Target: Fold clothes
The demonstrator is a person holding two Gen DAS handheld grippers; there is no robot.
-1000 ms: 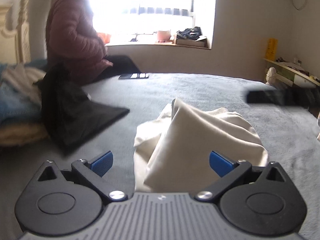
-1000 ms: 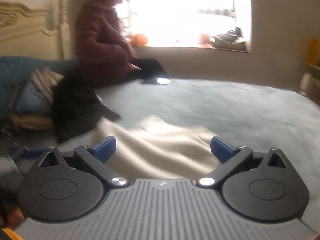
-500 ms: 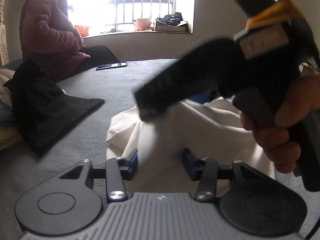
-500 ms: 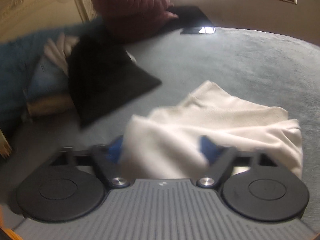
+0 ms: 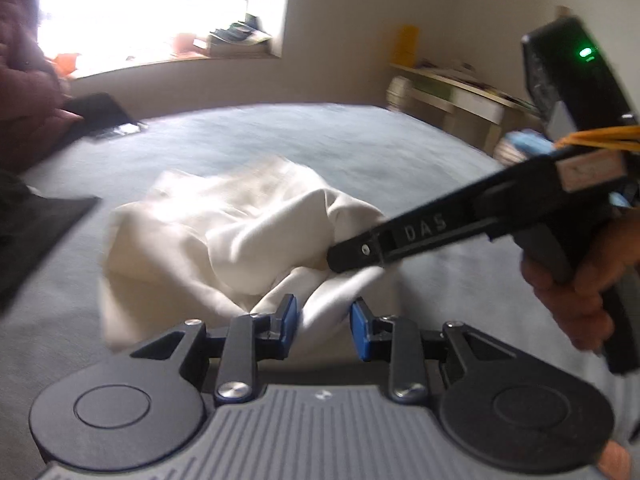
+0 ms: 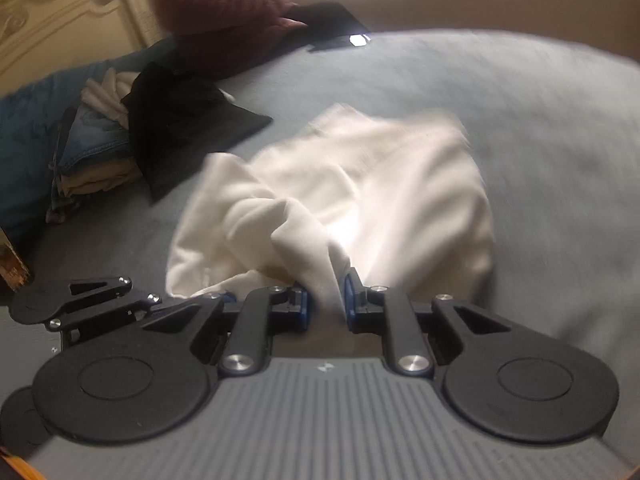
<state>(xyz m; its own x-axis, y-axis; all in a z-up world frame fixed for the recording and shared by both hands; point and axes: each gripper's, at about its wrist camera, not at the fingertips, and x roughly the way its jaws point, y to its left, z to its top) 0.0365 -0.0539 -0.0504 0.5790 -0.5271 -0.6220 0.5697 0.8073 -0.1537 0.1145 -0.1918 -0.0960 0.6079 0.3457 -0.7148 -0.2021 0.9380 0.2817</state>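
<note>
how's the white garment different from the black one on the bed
The white garment is cream and lies crumpled in the middle of the grey bed, while the black garment is dark and drapes off the clothes pile at the side. The white one has a fold between the pads of the right gripper; nothing touches the black one. Both are unfolded and lie on the bed.

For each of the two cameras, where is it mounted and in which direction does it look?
Left wrist view: sits on the left claw, looks along its fingers down at the white garment on the bed; the right claw's arm and the holding hand cross on the right.
Right wrist view: sits on the right claw, looks down at the same garment; part of the left claw shows at lower left.
Shared: garment, bed, black cloth, seated person.
</note>
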